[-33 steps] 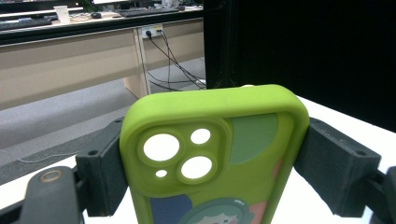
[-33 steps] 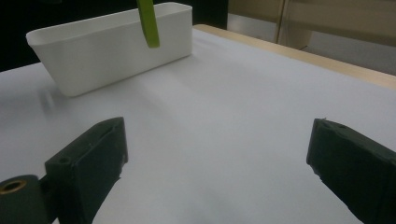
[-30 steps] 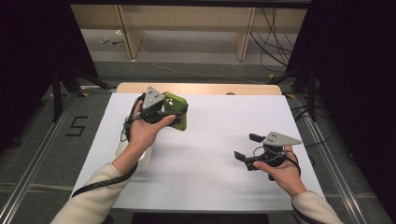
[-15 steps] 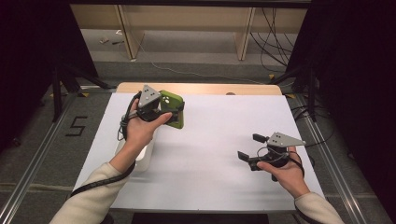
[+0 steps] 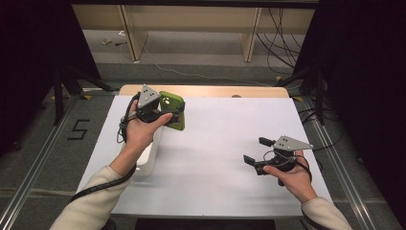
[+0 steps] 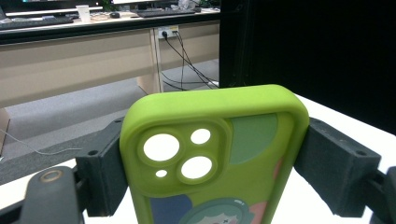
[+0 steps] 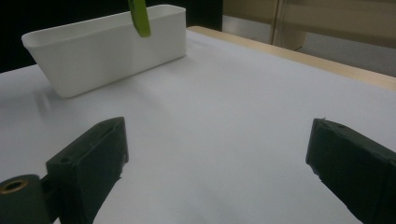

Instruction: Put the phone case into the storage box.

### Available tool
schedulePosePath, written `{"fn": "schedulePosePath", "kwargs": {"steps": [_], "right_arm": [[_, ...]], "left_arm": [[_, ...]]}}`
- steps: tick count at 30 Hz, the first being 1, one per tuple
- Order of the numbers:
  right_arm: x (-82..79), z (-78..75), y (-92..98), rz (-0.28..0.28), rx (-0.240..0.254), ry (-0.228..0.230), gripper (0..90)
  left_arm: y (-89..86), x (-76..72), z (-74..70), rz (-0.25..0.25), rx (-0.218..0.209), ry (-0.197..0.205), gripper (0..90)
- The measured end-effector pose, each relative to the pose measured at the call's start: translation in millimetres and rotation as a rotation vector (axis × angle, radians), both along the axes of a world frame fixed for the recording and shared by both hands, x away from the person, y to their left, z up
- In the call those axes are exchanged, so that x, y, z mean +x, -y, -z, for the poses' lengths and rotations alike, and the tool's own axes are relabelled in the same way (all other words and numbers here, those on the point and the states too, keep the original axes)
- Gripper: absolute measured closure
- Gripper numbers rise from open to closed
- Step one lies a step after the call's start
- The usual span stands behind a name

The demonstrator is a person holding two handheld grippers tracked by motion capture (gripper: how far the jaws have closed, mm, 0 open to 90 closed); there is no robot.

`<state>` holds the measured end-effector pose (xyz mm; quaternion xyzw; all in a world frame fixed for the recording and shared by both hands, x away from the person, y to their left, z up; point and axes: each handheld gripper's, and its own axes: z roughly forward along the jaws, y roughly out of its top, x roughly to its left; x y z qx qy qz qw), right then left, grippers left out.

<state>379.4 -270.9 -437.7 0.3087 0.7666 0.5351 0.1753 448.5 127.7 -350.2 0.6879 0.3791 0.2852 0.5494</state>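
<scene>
From up high, the left gripper (image 5: pixel 173 115) is lifted over the table's (image 5: pixel 225 143) far left corner with a green phone case (image 5: pixel 174 108) pinched across its width, right above the far end of a white bin (image 5: pixel 149 155); the hand and forearm cover most of that bin. The right gripper (image 5: pixel 256 152) sits low near the right edge, jaws spread wide with nothing in them. The left gripper view gives what the top shot can't: the case (image 6: pixel 215 158) stands upright between both black jaws, which press its two side edges, camera cutouts up top and a cartoon print lower down that gets cut off at the bottom. The right gripper view looks across bare white table to the bin (image 7: pixel 105 46), with just the case's lower tip (image 7: pixel 139 18) hanging over its rim, the rest chopped off. Compared with a second ago, the case has drifted a bit left toward the bin; the right gripper looks unmoved.
</scene>
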Motion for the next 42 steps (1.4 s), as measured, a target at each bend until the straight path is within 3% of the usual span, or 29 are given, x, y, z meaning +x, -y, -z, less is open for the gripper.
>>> {"fn": "schedulePosePath", "kwargs": {"steps": [42], "right_arm": [[0.6,1.1,0.2,0.002,0.007,-0.006,7.0]], "left_arm": [[-20.6,6.1,-6.8,-0.062,-0.009,0.009,17.2]]}}
